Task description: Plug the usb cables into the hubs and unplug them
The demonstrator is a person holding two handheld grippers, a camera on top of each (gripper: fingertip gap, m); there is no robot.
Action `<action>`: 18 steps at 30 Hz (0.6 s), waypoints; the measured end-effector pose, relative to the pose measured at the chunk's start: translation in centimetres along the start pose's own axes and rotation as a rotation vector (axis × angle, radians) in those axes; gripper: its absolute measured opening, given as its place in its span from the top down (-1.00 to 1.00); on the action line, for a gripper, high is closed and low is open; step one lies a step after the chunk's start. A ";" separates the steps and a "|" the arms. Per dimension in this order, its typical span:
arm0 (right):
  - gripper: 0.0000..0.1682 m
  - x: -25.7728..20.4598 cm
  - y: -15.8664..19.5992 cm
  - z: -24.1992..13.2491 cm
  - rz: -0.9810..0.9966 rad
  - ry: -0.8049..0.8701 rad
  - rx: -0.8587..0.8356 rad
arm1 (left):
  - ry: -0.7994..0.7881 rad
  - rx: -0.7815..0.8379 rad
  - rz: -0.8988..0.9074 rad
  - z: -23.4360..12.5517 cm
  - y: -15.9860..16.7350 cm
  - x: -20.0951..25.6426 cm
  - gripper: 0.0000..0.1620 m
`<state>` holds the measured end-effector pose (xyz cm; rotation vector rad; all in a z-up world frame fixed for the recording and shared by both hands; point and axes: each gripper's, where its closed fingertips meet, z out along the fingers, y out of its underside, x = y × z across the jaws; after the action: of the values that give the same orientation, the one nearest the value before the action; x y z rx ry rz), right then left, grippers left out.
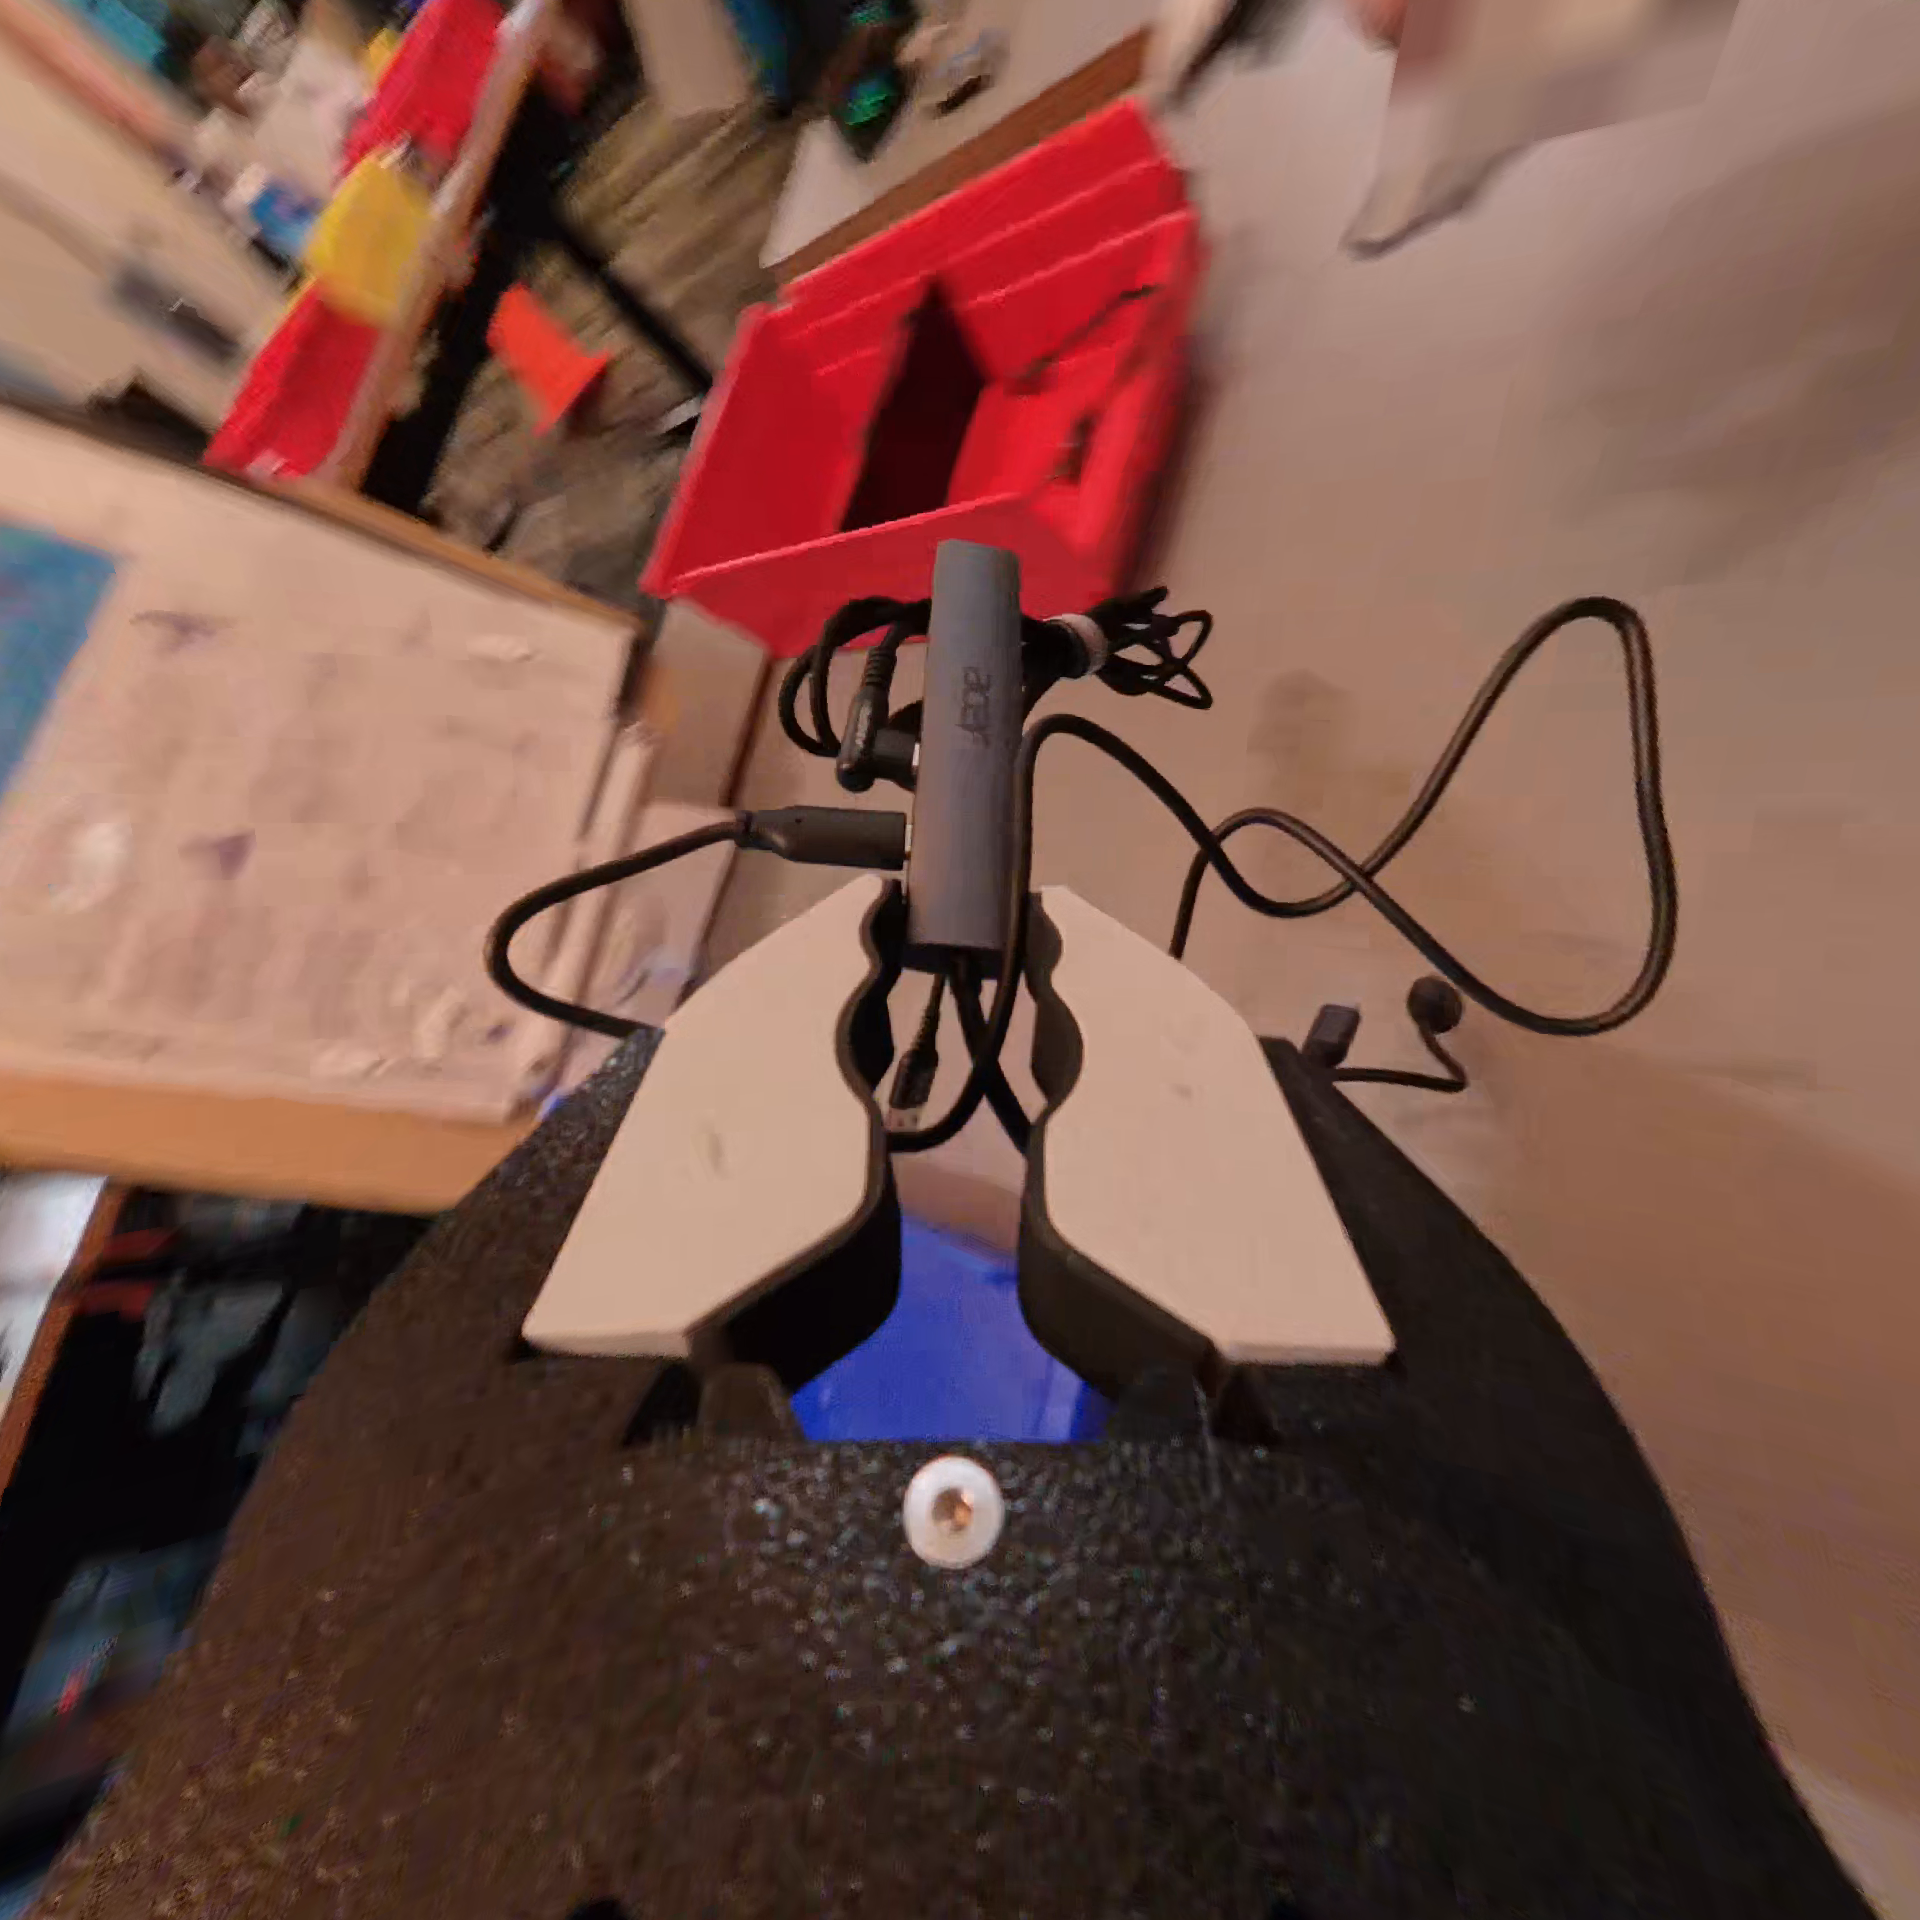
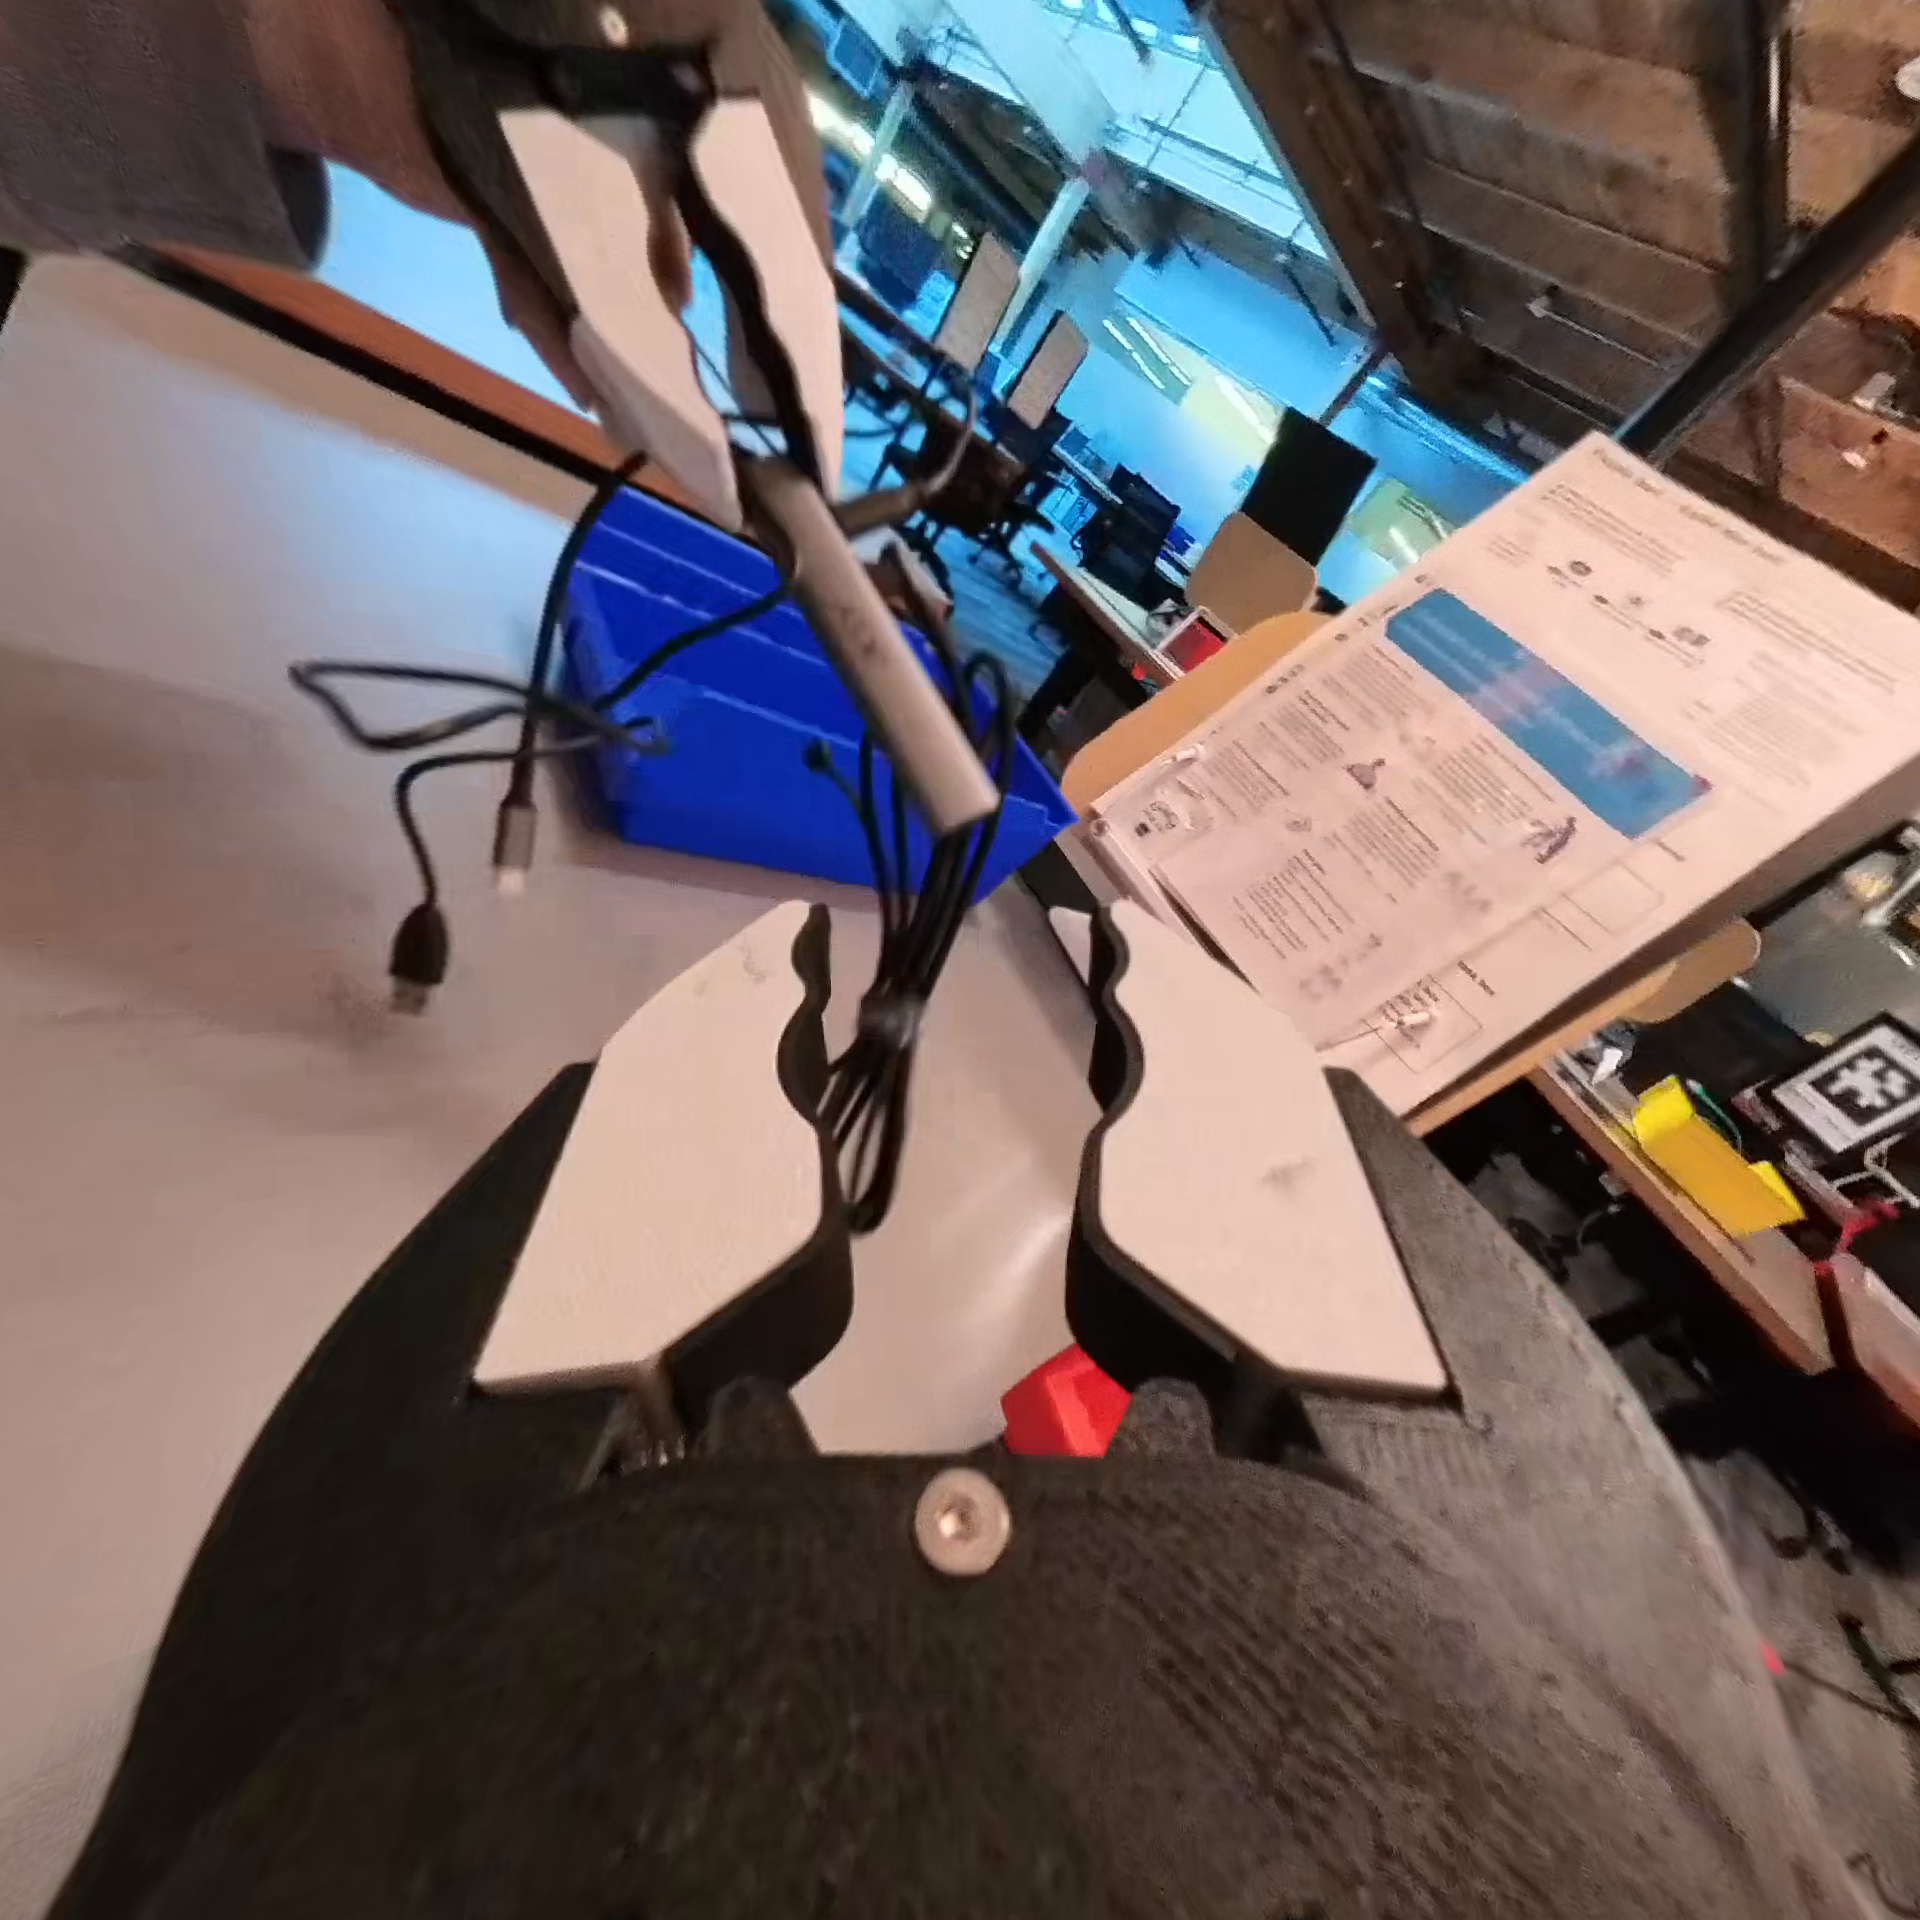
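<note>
In the left wrist view my left gripper [image 1: 961, 909] is shut on the near end of a dark grey USB hub [image 1: 971, 717], which stands up beyond the fingertips above the table. Two black USB plugs [image 1: 831, 836] sit in the hub's left side. A tied cable bundle [image 1: 1127, 655] hangs behind it. In the right wrist view my right gripper [image 2: 951, 935] is open. The left gripper [image 2: 774, 478] holds the hub [image 2: 883, 665] above it. The hub's bundled black cable [image 2: 883, 1039] hangs between my right fingers, close to the left one and unclamped.
A red bin [image 1: 790, 436] stands on the beige table [image 1: 1558, 520] behind the hub. A blue bin [image 2: 727, 758] sits beyond the right gripper. Loose cables lie on the table, one with a black plug [image 2: 416, 956] and one with a silver plug [image 2: 514, 831]. A board with printed sheets [image 2: 1507, 779] stands at the table's edge. The gap from one gripper's tips to the other's is roughly 15 cm.
</note>
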<state>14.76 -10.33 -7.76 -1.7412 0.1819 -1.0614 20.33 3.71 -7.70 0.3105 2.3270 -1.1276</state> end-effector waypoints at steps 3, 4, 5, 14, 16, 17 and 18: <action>0.43 -3.1 0.8 1.8 -0.054 -0.130 -0.020 | 0.150 0.064 0.047 3.3 1.2 5.0 0.73; 0.42 -3.9 1.4 2.3 -0.069 -0.161 -0.044 | 0.171 0.079 0.049 4.1 1.5 6.1 0.74; 0.42 -4.4 2.2 2.8 -0.078 -0.175 -0.079 | 0.198 0.092 0.046 4.6 1.8 7.0 0.74; 0.52 -9.6 6.4 4.8 0.032 -0.435 -0.213 | 0.271 0.165 0.066 5.8 1.6 9.7 0.74; 0.56 -9.5 7.1 5.1 -0.026 -0.411 -0.243 | 0.281 0.164 0.054 6.0 1.8 9.8 0.74; 0.56 -9.5 7.3 5.2 -0.025 -0.413 -0.253 | 0.282 0.167 0.046 6.1 1.9 9.8 0.74; 0.57 -9.5 7.3 5.2 -0.006 -0.420 -0.256 | 0.283 0.175 0.036 6.2 2.0 9.8 0.74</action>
<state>15.41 -4.61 -19.48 -2.1549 0.0485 -0.6751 15.22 -0.10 -17.61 0.6092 2.4546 -1.3466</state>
